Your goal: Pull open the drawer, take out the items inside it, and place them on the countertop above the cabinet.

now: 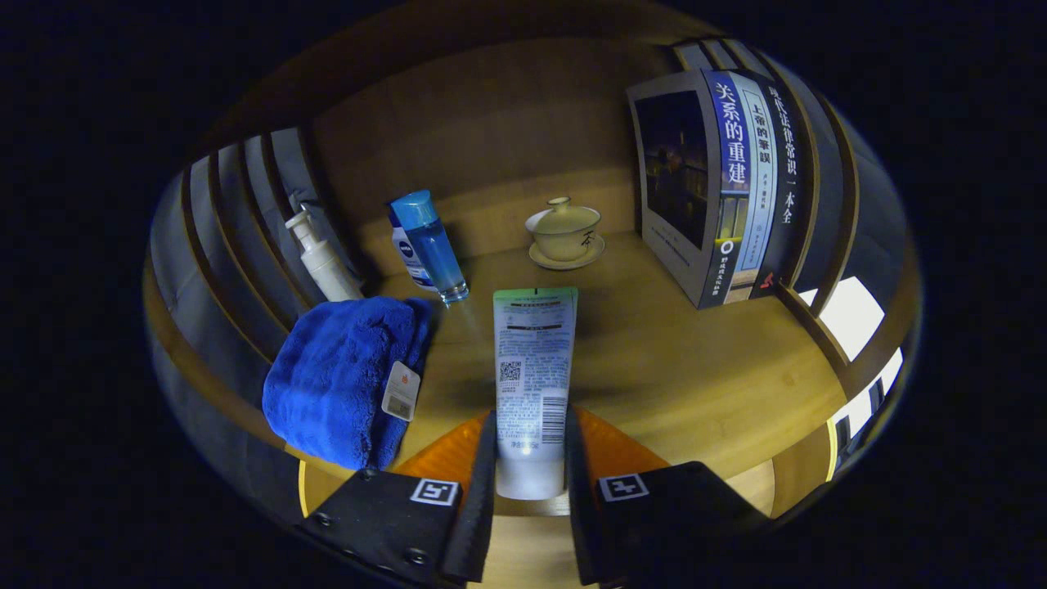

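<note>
My gripper [530, 458] is shut on a white squeeze tube [533, 368] with a green end, held lengthwise between both fingers and pointing ahead over the wooden countertop [687, 368]. A folded blue towel [339, 376] with a hanging tag lies on the countertop just left of the fingers. Beyond the towel stand a white pump bottle [321, 260] and a clear blue bottle [432, 245]. The drawer is hidden from this view.
A cream lidded tea bowl on a saucer [564, 236] sits ahead beyond the tube's end. Upright books [724, 180] stand to the right of it. Slatted wooden sides [237, 221] flank the countertop, and a wooden back panel [474, 139] closes the far end.
</note>
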`<state>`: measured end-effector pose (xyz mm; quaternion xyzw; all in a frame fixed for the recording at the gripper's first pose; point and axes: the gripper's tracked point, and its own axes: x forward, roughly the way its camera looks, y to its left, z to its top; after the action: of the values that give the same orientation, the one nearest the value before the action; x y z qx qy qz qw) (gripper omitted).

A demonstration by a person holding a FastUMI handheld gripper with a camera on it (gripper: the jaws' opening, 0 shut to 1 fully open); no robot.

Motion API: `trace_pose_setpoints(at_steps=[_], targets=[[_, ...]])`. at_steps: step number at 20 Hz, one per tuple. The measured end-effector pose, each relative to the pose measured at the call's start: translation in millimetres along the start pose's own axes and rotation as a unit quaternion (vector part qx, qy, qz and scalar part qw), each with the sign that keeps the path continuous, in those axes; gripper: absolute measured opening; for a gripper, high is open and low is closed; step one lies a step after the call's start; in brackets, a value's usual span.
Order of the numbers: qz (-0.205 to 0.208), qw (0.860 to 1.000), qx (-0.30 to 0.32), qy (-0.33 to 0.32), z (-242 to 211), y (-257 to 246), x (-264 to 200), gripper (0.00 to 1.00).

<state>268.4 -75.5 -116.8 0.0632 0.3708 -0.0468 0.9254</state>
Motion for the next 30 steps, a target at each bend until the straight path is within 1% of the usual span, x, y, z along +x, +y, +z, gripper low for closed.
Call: trace_pose_setpoints(at_steps=[2,3,5,6,7,10,12,14,17,21,23,26,28,30], targets=[[0.002,1.000,-0.009,0.012,-9.5,2.3,0.9,0.52],[-0.001,1.000,-0.014,0.001,-6.4,2.4,1.7,0.53],[0.008,1.000,-0.014,-0.012,-2.3,8.9,-1.7,0.62],[0.012,1.000,-0.012,-0.014,-1.9,11.7,-4.1,0.72],[0.014,1.000,-0.012,-0.019,0.1,13.7,-7.0,0.77],[0.000,0.999,-0.016,-0.044,11.0,7.7,-13.7,0.90],[-0.002,0.998,-0.018,-0.067,20.6,5.4,-24.9,0.99],[0.001,0.995,-0.026,-0.094,28.9,4.1,-42.4,0.99],[0.014,0.989,-0.033,-0.141,37.8,4.2,-87.6,0.99],[0.028,0.978,-0.062,-0.196,28.1,4.2,-150.5,0.98],[0.031,0.972,-0.076,-0.221,19.2,1.8,-179.5,0.98],[0.031,0.963,-0.079,-0.256,-3.5,-5.5,-223.5,0.99],[0.019,0.957,-0.081,-0.278,-22.8,-16.8,-251.0,0.99],[-0.004,0.953,-0.079,-0.294,-46.0,-32.5,-264.6,0.98]])
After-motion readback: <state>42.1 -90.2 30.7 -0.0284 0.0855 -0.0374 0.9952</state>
